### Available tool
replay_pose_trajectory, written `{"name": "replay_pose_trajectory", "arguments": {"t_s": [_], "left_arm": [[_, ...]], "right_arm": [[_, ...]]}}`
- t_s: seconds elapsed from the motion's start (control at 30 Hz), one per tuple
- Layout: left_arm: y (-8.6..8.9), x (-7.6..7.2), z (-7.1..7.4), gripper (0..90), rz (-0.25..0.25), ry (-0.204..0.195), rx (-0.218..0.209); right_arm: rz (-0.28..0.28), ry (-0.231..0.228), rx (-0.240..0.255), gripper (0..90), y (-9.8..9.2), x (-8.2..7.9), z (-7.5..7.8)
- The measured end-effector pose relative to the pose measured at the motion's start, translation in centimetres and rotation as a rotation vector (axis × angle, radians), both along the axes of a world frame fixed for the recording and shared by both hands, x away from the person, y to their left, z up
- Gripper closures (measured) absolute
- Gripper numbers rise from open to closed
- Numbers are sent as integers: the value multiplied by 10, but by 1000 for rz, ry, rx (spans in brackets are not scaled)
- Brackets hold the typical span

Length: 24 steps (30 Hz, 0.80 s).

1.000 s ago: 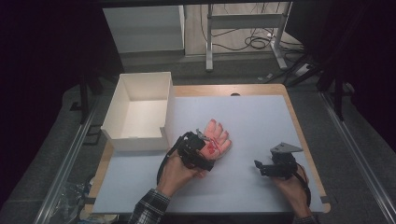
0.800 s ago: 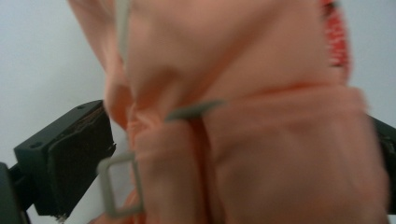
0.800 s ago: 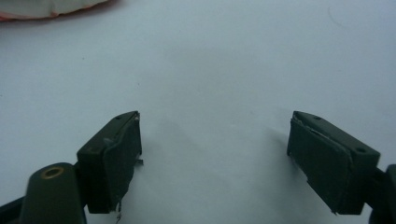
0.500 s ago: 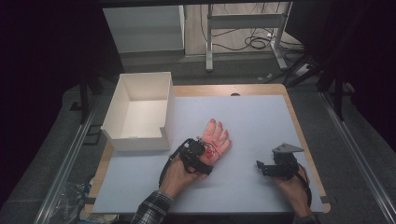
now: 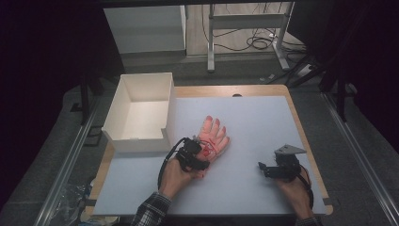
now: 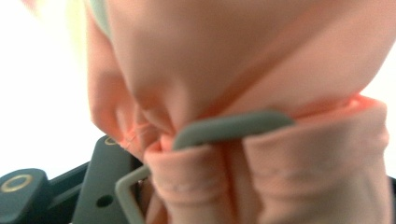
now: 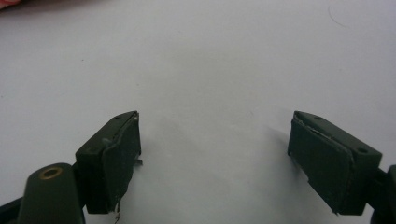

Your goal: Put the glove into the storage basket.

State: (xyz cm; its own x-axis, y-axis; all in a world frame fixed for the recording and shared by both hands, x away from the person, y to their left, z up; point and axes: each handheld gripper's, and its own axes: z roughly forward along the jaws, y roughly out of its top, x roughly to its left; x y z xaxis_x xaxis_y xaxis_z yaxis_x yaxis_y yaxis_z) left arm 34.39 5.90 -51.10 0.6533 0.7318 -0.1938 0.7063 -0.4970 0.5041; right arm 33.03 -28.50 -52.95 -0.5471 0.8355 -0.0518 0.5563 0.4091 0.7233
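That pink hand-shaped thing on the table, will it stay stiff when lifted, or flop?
Probably floppy: the pink glove bunches into soft folds where the left gripper pinches its cuff. It lies flat like thin fabric, so likely light, unlikely to roll.

I see a wooden table [image 5: 263, 90] in the middle of the frame, topped with a pale grey mat [image 5: 254, 127]. A dark grey floor [image 5: 56, 155] runs down both sides, and a metal rail [image 5: 70, 165] goes diagonally at lower left, with another rail [image 5: 360, 155] at lower right. At top center a white cabinet [image 5: 146, 28] stands behind the table. To its right is a light metal frame stand [image 5: 244, 23] on a brownish floor patch, with black cables [image 5: 256, 42] coiled under it. The upper left and upper right corners are very dark, and I can't tell the walls. Light falls mainly on the table. There is crumpled clear plastic [image 5: 70, 202] at lower left.
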Motion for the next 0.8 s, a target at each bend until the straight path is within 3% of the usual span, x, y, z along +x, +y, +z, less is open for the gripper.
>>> {"name": "replay_pose_trajectory", "arguments": {"t_s": [0.27,0.47,0.8], "left_arm": [[0,2,9,511,-15,-24,8],[-4,7,25,510,-18,-43,1],[1,24,78,505,15,-105,-5]], "right_arm": [[-1,0,2,176,0,0,0],[-2,1,6,178,0,0,0],[-2,-2,7,177,0,0,-1]]}}
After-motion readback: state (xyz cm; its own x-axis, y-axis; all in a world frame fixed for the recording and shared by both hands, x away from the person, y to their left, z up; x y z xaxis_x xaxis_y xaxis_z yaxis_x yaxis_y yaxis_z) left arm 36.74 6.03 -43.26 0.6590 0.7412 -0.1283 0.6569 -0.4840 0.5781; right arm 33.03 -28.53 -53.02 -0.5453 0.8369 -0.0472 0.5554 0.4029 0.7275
